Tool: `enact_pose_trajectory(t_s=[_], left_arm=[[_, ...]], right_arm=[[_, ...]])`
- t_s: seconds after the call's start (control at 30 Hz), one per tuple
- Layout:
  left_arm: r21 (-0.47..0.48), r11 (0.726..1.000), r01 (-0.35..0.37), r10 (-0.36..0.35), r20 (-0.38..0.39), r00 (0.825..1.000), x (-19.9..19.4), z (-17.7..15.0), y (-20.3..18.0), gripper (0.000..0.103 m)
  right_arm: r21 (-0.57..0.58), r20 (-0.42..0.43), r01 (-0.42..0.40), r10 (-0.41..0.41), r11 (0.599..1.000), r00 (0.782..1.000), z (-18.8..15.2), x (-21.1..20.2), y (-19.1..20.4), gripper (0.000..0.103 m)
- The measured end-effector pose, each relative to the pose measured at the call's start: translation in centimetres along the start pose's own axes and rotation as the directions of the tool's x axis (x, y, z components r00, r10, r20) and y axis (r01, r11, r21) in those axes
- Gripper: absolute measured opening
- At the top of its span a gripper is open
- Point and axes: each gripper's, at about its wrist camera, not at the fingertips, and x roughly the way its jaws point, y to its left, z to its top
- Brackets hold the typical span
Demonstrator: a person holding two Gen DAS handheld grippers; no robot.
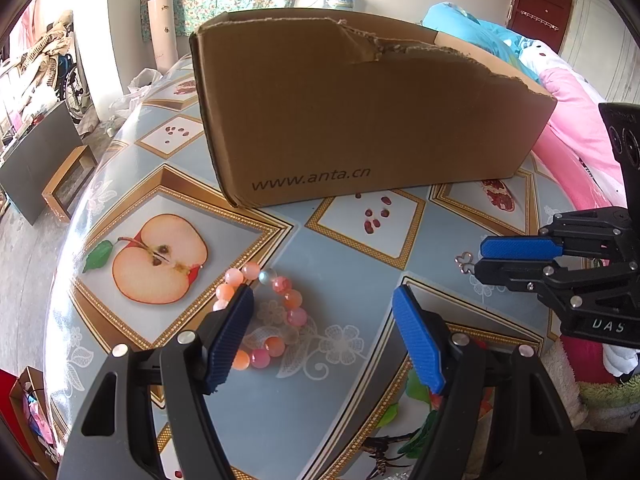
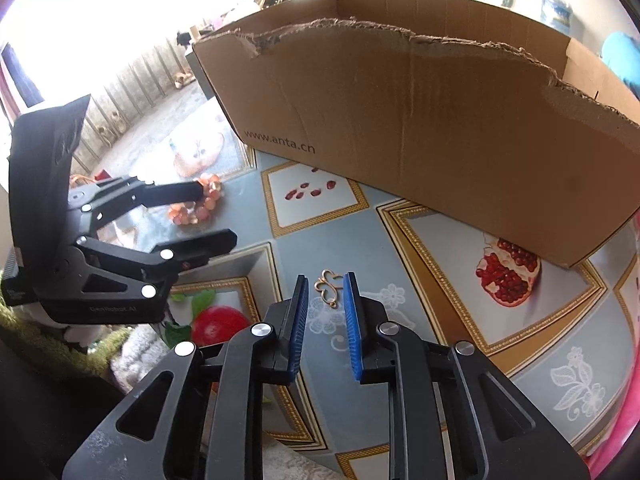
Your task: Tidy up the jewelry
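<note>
Two pieces of jewelry lie on the table [image 1: 320, 400], well apart. One is a bracelet [image 1: 276, 320] of round pink and orange beads with a single pale bluish one, lying flat in a loose ring on the patterned cloth, just beside a printed half apple [image 1: 160, 258]. The other is a small gold charm [image 2: 329, 287], a thin looped outline shaped rather like a clover, resting flat on a pale flower print near a printed pomegranate [image 2: 508, 276].

Over the bracelet hangs the left gripper [image 1: 322, 312], pointed steeply down, its blue pads set wide apart. One pad covers the ring's near-left side; the other stands clear off to the right. It grips nothing; whether the left fingertip touches the beads I cannot tell.

At the charm, the right gripper [image 2: 326, 294] also tilts steeply down. Its pads are only a narrow gap apart, and the charm sits just past the fingertips, in line with that gap, lying loose on the cloth rather than pinched. From the left wrist view the same gripper [image 1: 478, 258] comes in from the right edge, fingers close together, with the charm [image 1: 464, 262] at their tips.

Behind both pieces stands an open cardboard box [image 2: 420, 112] with a ragged, torn upper edge and a web address printed low on its near wall. Its inside is hidden from both views. Beyond the table edge are pink and blue bedding [image 1: 572, 128] and a dark red door [image 1: 540, 10].
</note>
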Motion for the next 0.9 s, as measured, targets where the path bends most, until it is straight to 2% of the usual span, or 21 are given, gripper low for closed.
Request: enact_pose_trajectory(t_s=[0.27, 0.43, 0.53, 0.77, 0.9], left_arm=[[0.001, 1.0, 0.001, -0.001, 0.0, 1.0, -0.1, 0.0, 0.0, 0.07], [0.001, 1.0, 0.001, -0.001, 0.0, 1.0, -0.1, 0.0, 0.0, 0.07], [0.0, 1.0, 0.002, -0.002, 0.002, 1.0, -0.1, -0.1, 0.0, 0.07], [0.0, 1.0, 0.002, -0.002, 0.001, 1.0, -0.1, -0.1, 0.1, 0.07], [0.001, 1.0, 0.002, -0.002, 0.001, 1.0, -0.2, -0.1, 0.0, 0.07]], right_arm=[[0.033, -0.002, -0.095, 0.096, 0.995, 0.995, -0.2, 0.7, 0.9, 0.019], [0.041, 0.028, -0.055, 0.054, 0.998, 0.998, -0.5, 0.2, 0.7, 0.019], [0.027, 0.017, -0.02, 0.02, 0.999, 1.0, -0.3, 0.9, 1.1, 0.019], [0.019, 0.003, -0.041, 0.041, 0.999, 0.999, -0.3, 1.6, 1.5, 0.019], [0.009, 0.031, -0.011, 0.011, 1.0, 0.999, -0.3, 0.9, 1.4, 0.022]])
